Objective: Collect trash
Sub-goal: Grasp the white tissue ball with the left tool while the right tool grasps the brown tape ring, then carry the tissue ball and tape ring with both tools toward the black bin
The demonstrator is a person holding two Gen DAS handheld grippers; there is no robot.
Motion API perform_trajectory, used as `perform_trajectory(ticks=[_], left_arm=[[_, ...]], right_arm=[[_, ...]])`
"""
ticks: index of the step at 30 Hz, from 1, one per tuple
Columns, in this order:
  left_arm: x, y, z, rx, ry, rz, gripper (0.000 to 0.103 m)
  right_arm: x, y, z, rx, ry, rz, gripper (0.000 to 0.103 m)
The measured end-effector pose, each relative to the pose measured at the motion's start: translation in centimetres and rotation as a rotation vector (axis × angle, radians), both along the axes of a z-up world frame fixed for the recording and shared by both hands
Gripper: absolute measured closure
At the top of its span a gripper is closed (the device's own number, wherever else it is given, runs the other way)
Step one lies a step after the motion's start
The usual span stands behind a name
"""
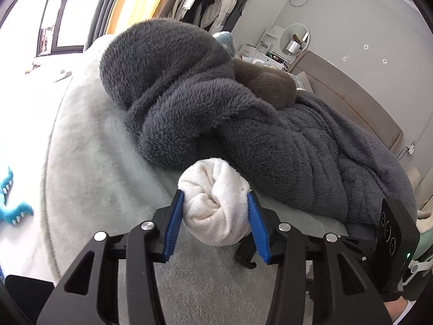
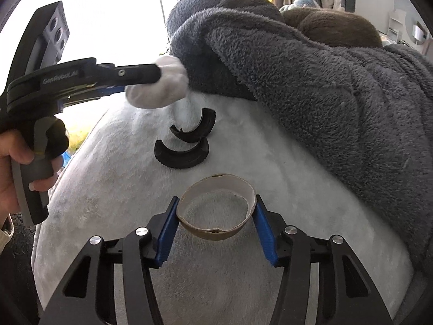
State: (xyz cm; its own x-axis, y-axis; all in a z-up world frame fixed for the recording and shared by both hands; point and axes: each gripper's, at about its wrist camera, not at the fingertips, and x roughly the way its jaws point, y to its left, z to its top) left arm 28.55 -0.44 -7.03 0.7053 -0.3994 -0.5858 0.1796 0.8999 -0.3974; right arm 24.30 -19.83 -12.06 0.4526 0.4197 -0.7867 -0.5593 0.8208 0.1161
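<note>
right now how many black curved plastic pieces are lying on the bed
2, both on the pale blanket: one curved piece beyond the cardboard ring, the other curved piece just past it, below the rolled sock. The grey fleece could hide more.

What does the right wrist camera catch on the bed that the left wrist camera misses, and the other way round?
Only the right wrist view shows the cardboard ring pinched in the right gripper, two black curved pieces lying on the pale cover, and the hand holding the left gripper.

Only the left wrist view shows a round mirror and a teal toy.

Both show the white rolled sock clamped in the left gripper, the dark fleece blanket and the pale bed cover.
</note>
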Motion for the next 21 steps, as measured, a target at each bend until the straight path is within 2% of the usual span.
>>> perform_trajectory(ticks=[21], left_arm=[[-6.6, 0.5, 2.3, 0.091, -0.053, 0.0, 0.054]], right_arm=[[-3.9, -1.2, 4.3, 0.103, -0.035, -0.137, 0.049]])
